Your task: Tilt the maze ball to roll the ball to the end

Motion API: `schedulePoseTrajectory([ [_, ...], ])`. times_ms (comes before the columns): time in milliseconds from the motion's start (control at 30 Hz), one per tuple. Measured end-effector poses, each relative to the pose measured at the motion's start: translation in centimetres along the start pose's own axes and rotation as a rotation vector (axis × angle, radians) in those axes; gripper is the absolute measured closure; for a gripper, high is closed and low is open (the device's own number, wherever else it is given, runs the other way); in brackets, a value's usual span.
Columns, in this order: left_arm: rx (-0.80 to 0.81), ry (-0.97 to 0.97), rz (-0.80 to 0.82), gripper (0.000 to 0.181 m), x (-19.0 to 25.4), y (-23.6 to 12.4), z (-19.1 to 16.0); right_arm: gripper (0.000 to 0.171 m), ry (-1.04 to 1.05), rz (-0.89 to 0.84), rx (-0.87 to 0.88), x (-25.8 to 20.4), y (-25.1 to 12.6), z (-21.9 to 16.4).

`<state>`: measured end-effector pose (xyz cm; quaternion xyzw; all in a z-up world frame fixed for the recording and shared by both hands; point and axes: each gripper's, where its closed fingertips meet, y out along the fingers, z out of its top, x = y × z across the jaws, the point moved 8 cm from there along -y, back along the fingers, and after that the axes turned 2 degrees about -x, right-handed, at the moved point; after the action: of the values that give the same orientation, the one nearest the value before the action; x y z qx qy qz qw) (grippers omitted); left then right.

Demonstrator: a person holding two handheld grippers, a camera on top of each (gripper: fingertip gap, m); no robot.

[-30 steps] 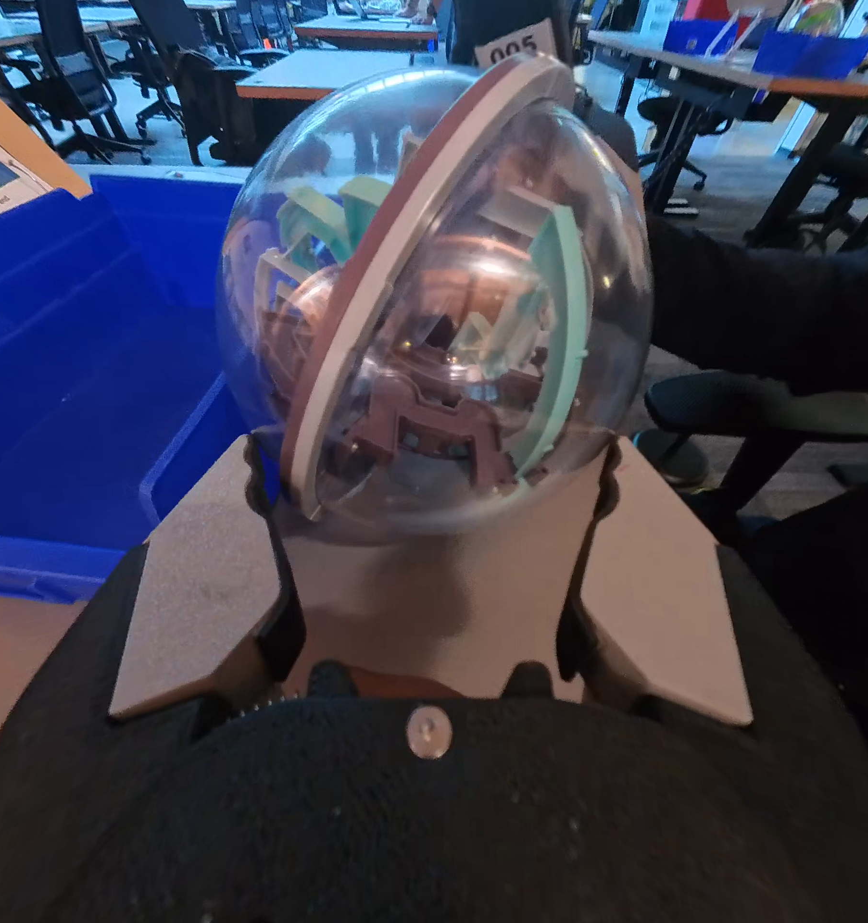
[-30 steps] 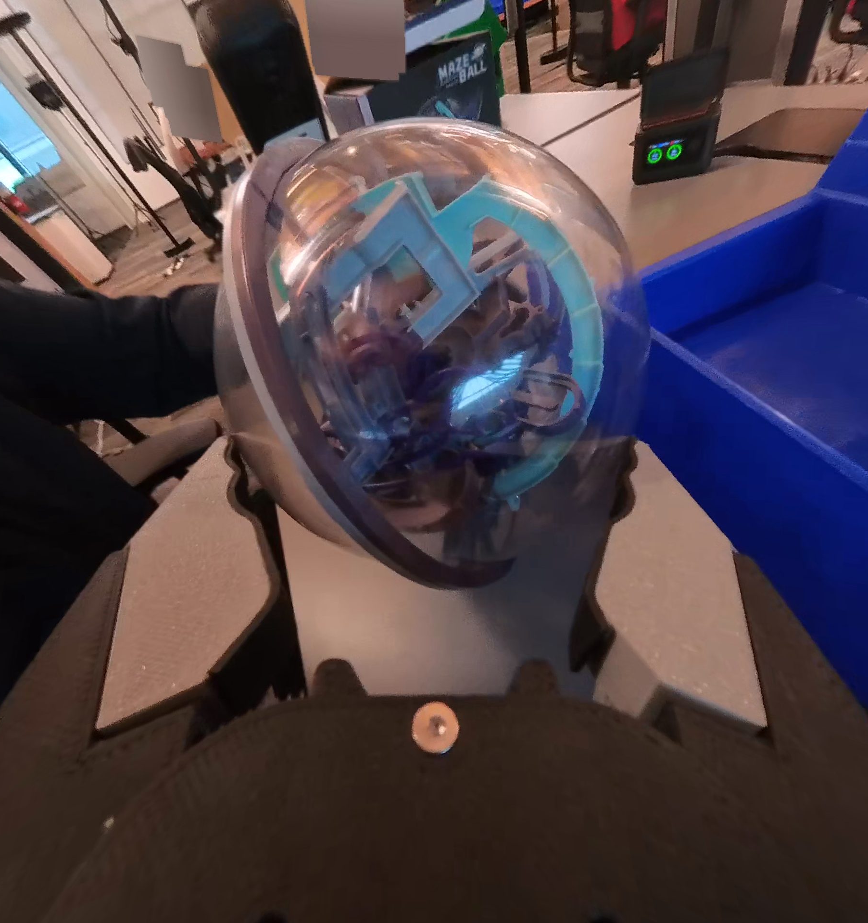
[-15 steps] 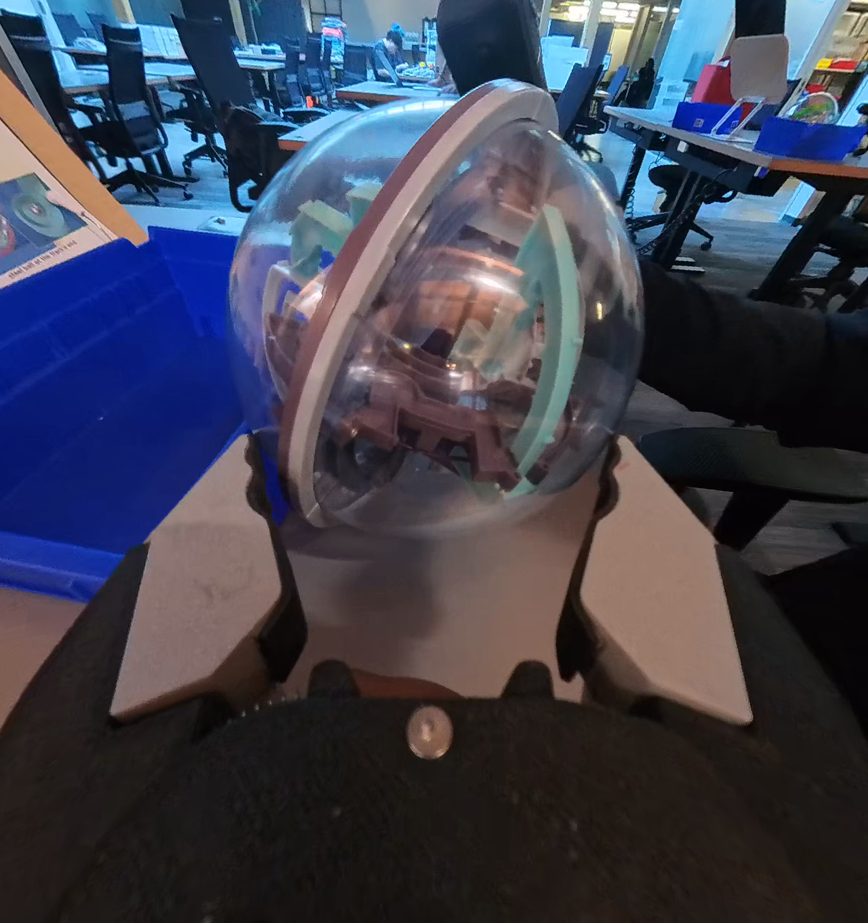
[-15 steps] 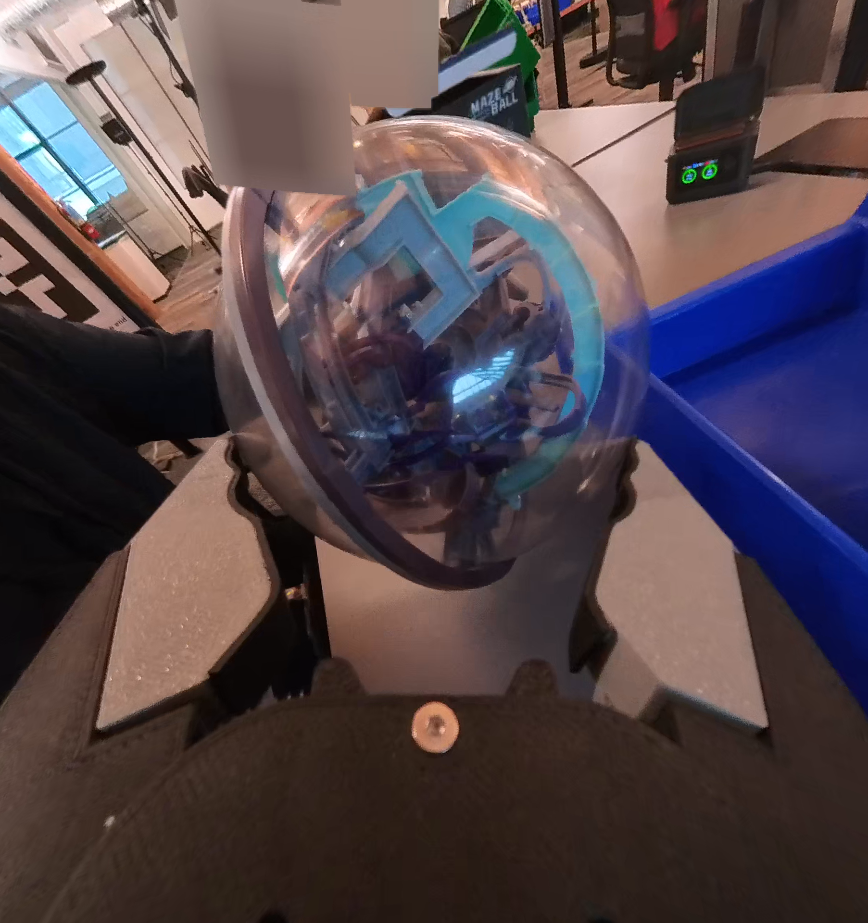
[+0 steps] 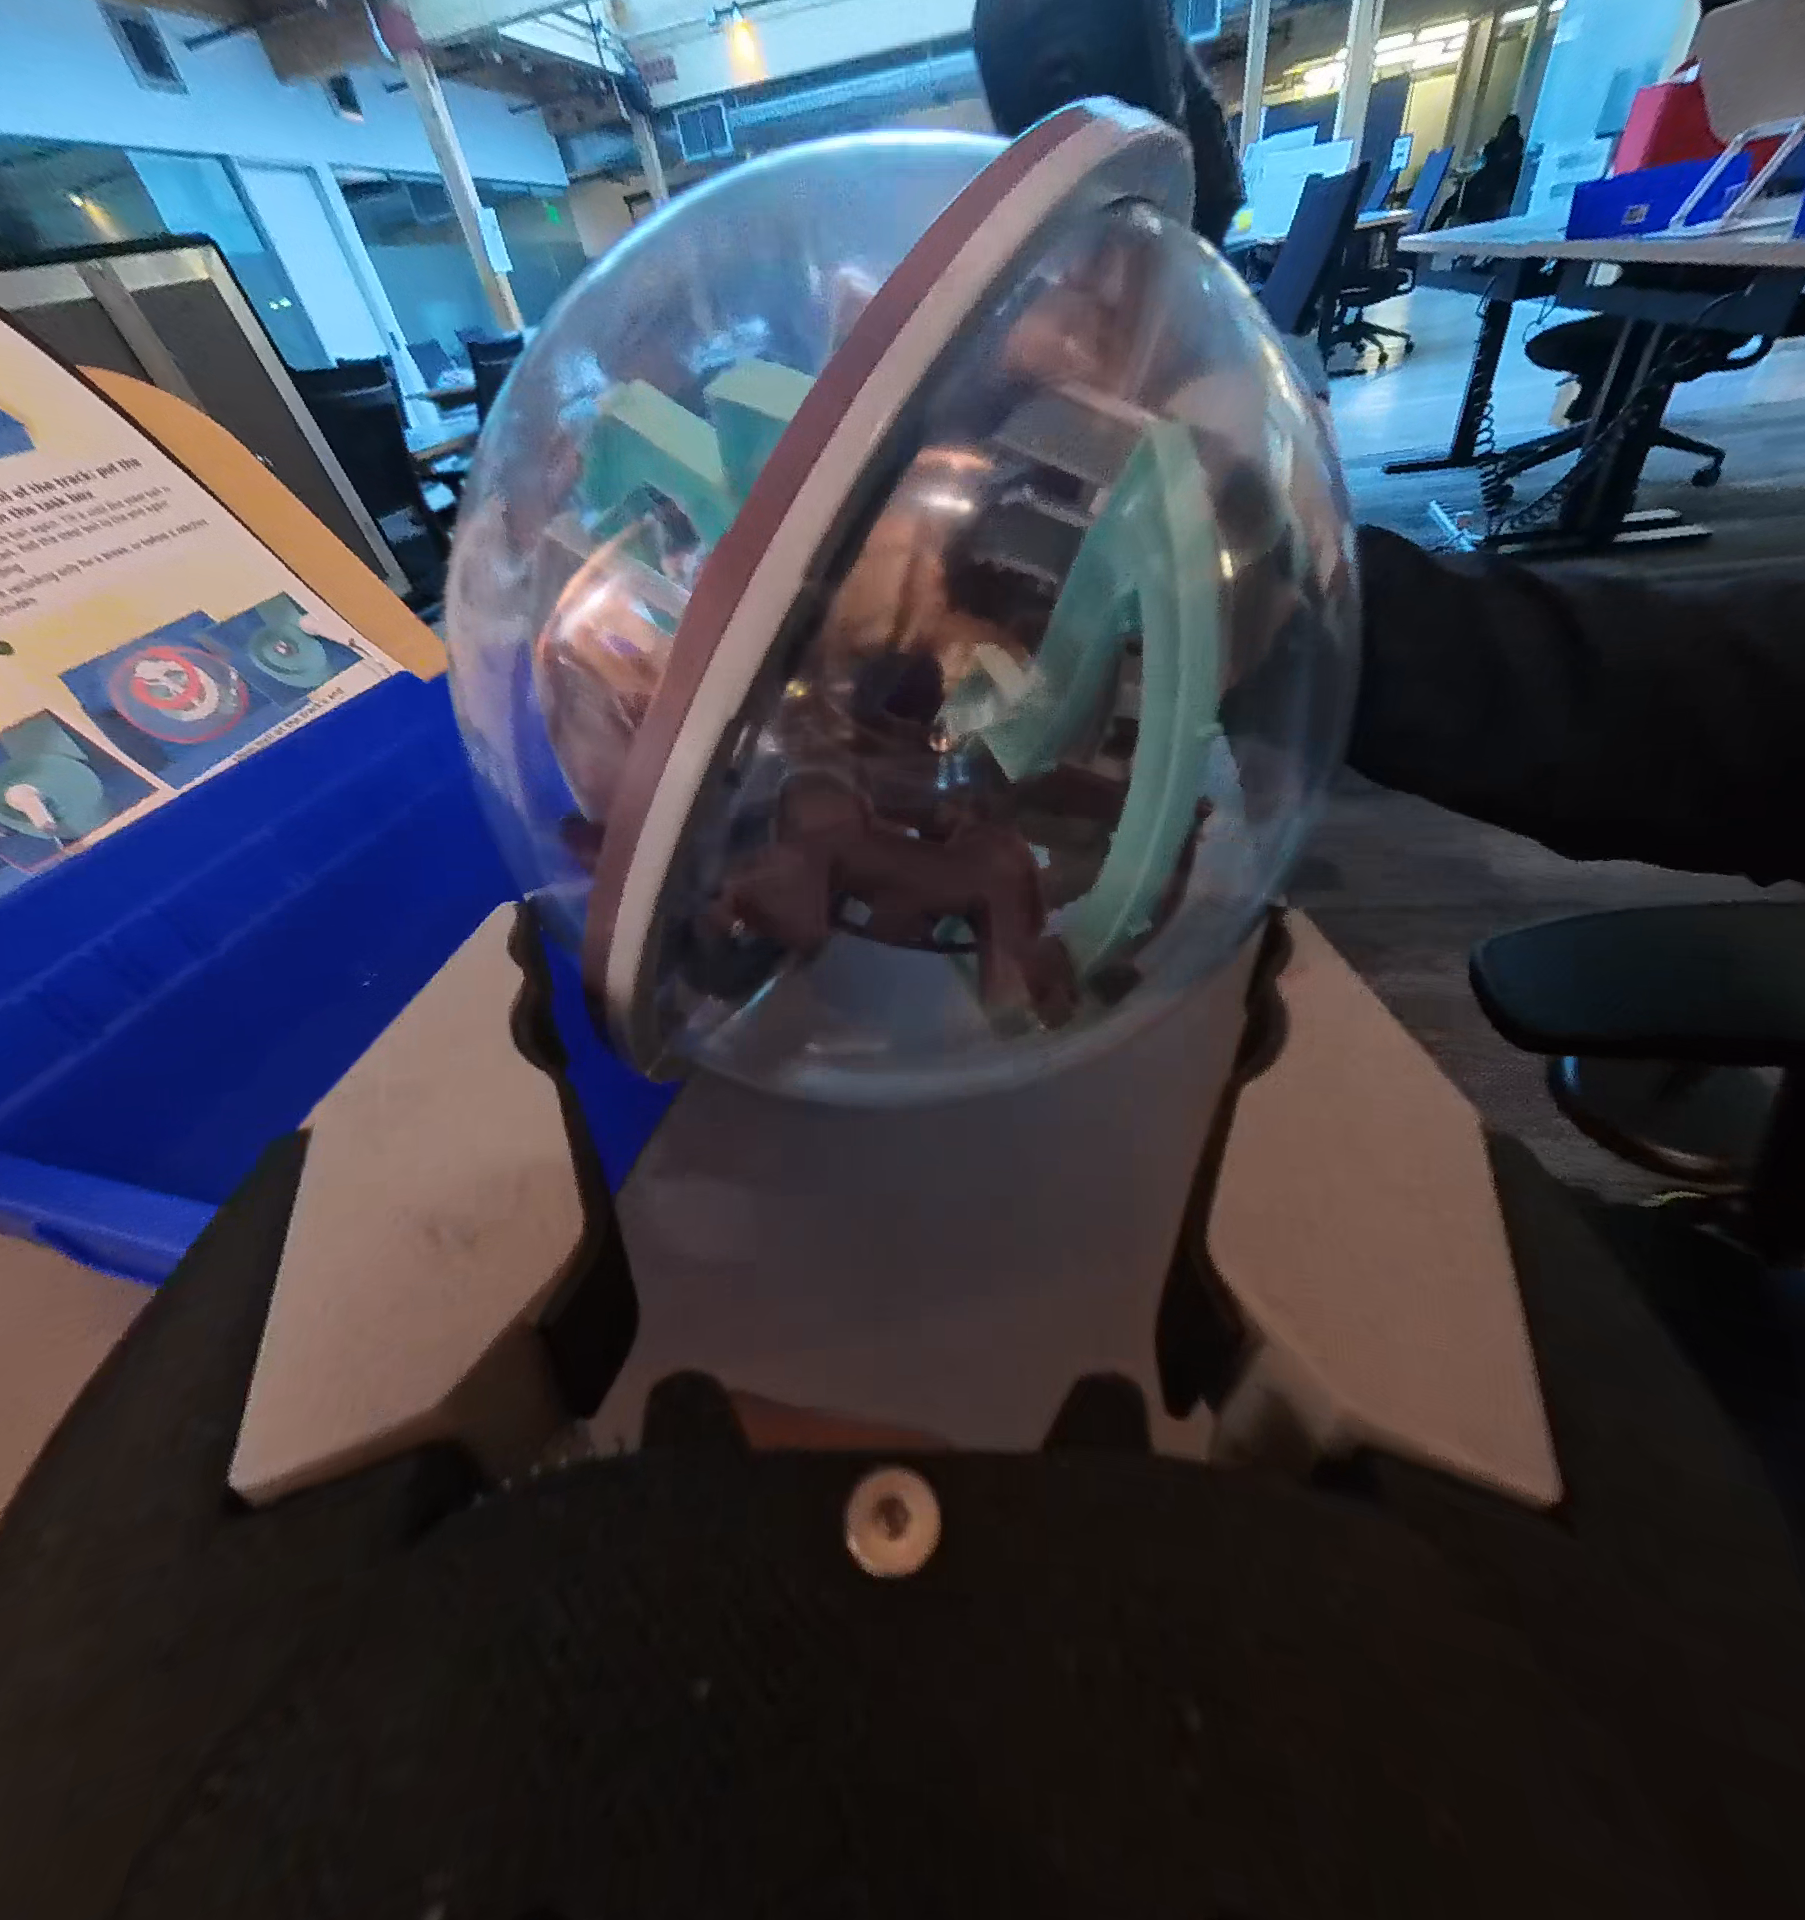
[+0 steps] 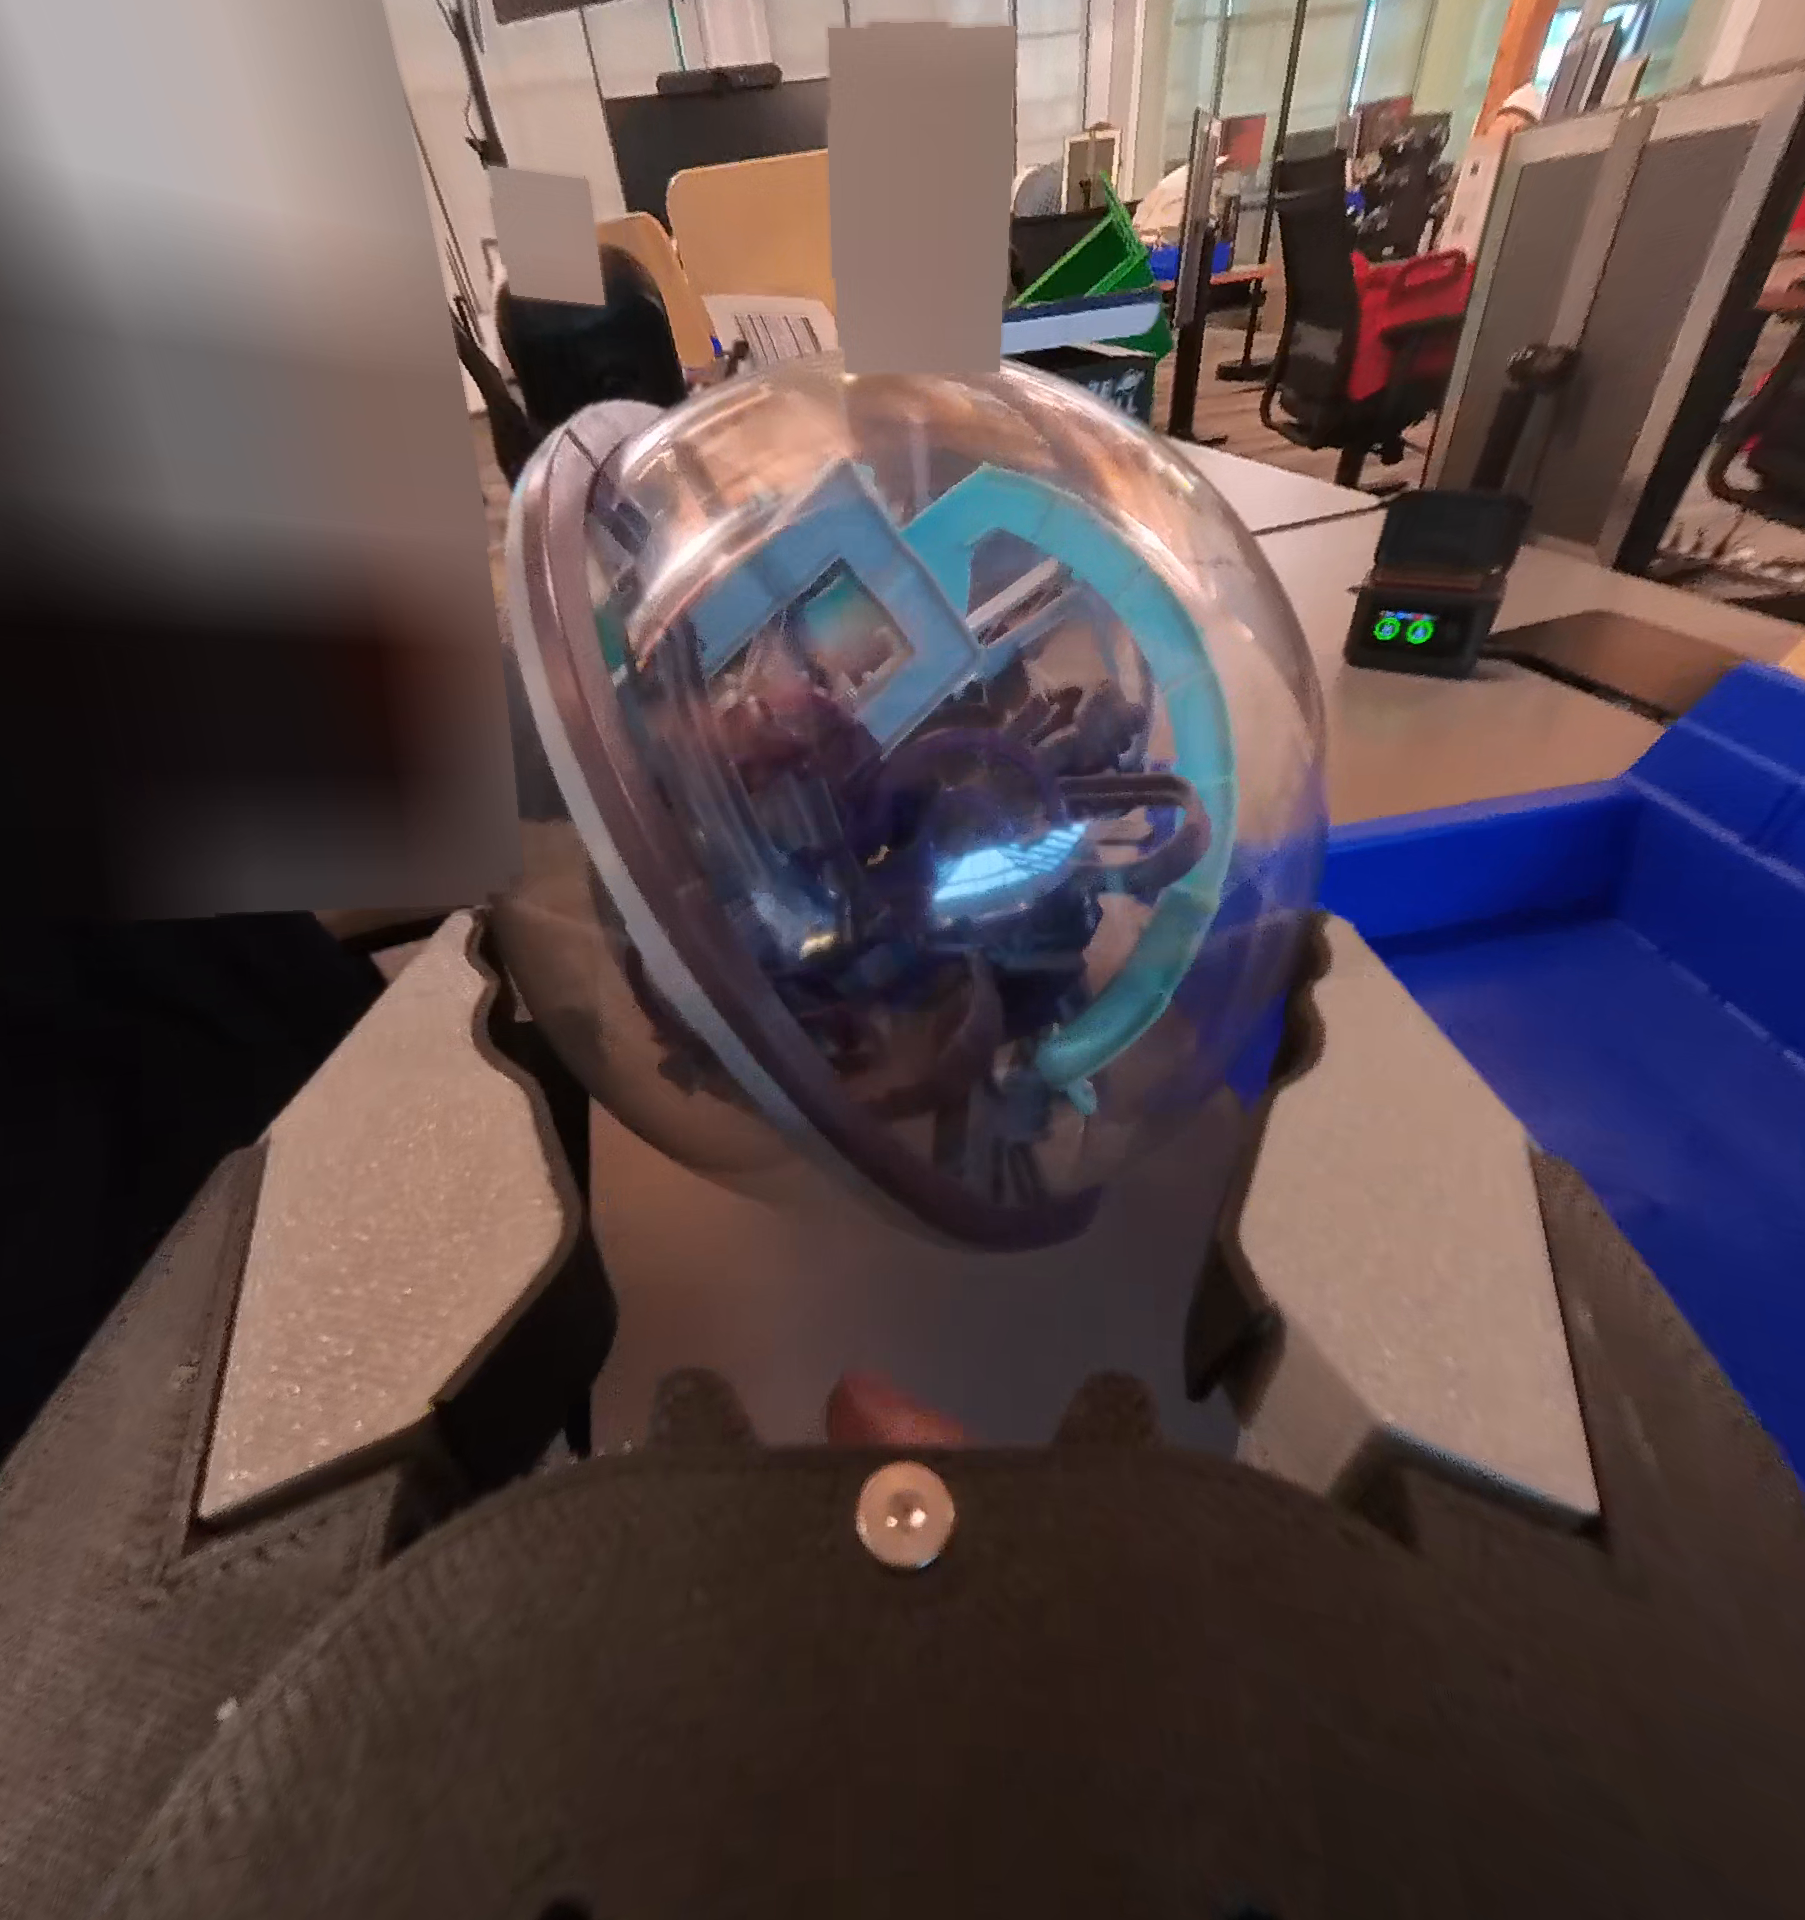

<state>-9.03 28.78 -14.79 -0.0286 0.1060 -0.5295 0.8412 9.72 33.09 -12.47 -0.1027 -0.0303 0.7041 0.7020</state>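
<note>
Between the grey fingers of the left tool [image 5: 898, 997] sits the maze ball [image 5: 908, 582], its clear shell pressed by a pad at 9 o'clock and another at 3 o'clock; the fingers stand wide apart yet closed onto the sphere. The right tool [image 6: 903, 1023] clasps the same maze ball [image 6: 913, 769] from the opposite side in the same manner, so the globe hangs in the air between both, off the desk [image 6: 1500, 748]. Its equator ring runs steeply from 1 o'clock down to 7 o'clock in the left wrist view, with teal and brown tracks inside; the small rolling ball I cannot make out. Doing this step well likely means turning both wrists together in small, slow amounts, keeping the squeeze even so the smooth shell does not slip, and pausing to let the ball settle on each track before the next tilt. Beyond the sphere a blue bin [image 5: 202, 935] lies at 9 o'clock, and it shows at 3 o'clock in the right wrist view [image 6: 1604, 987].
</note>
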Motion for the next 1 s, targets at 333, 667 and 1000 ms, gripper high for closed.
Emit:
schedulePoseTrajectory([
  [333,-0.042,0.102,0.065,0.052,1.4,-0.5,-2.0,0.029,-0.190,-0.043,0.004,-1.7,0.9,-0.5],
  [667,-0.112,0.091,0.085,0.053,2.4,0.0,-3.8,0.028,-0.194,-0.025,0.025,-1.8,1.1,-2.7],
  [1000,-0.100,-0.133,0.025,0.054,1.6,-0.3,-1.6,0.027,0.038,-0.006,0.058,-0.9,1.0,-0.3],
])
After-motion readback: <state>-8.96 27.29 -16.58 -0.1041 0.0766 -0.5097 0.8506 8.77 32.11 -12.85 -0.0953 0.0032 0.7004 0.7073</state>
